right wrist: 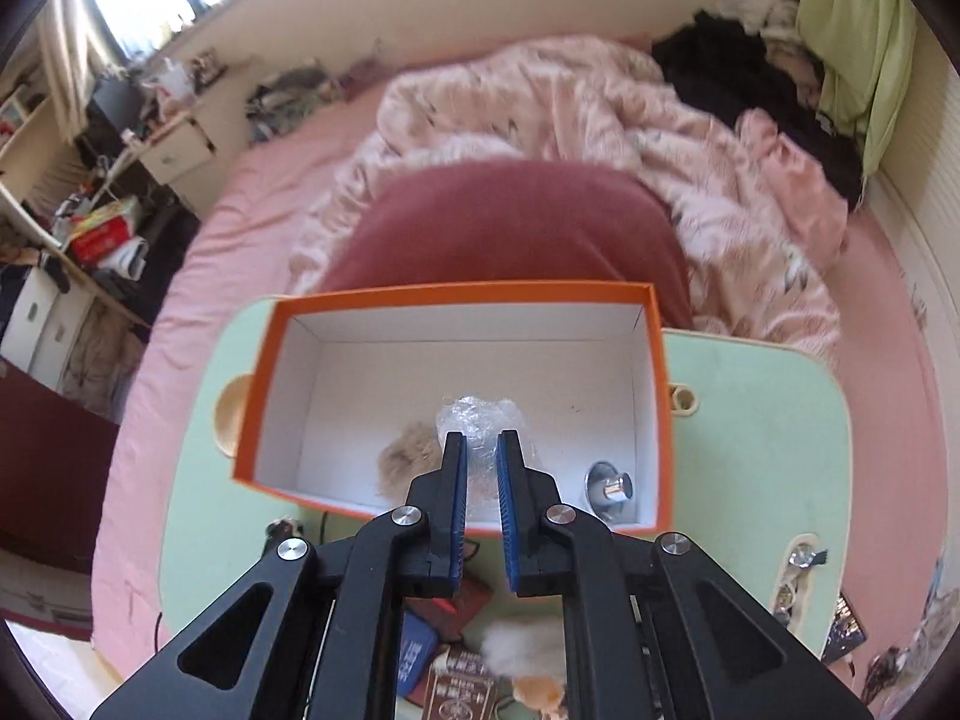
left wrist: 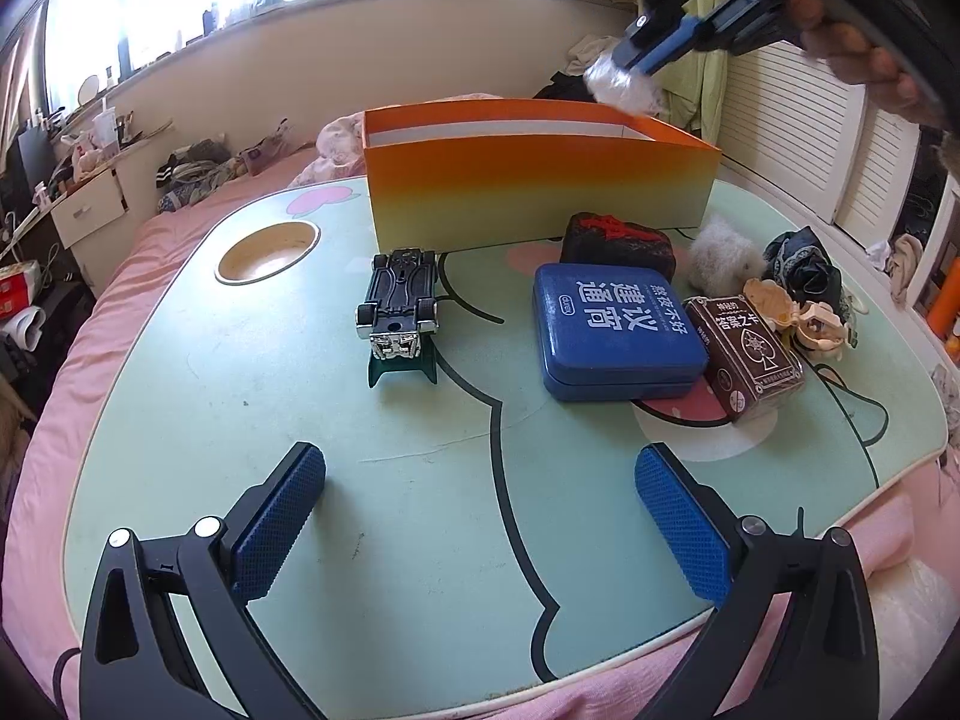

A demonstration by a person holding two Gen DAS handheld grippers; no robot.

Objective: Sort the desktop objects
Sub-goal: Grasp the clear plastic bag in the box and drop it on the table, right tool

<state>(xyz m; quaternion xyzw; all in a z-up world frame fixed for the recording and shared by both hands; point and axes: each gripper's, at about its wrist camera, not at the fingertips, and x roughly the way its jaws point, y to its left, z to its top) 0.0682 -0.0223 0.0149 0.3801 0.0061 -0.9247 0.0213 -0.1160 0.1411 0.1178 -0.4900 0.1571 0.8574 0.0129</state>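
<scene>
My right gripper (right wrist: 480, 441) is shut on a crumpled wad of clear plastic (right wrist: 477, 414) and hangs over the open orange box (right wrist: 456, 291). In the left wrist view that gripper (left wrist: 630, 60) and the wad (left wrist: 621, 84) are above the box's (left wrist: 540, 180) far right corner. Inside the box lie a brown fluffy ball (right wrist: 408, 456) and a shiny metal knob (right wrist: 609, 486). My left gripper (left wrist: 480, 462) stands open low over the green table (left wrist: 300, 420), with nothing between its fingers.
In front of the box lie an upside-down toy car (left wrist: 399, 306), a blue tin (left wrist: 612, 330), a brown card pack (left wrist: 744, 354), a black-and-red block (left wrist: 618, 240), a white fluffy ball (left wrist: 723, 261), beige clips (left wrist: 792, 312) and dark fabric (left wrist: 804, 264). A cup recess (left wrist: 267, 252) is far left.
</scene>
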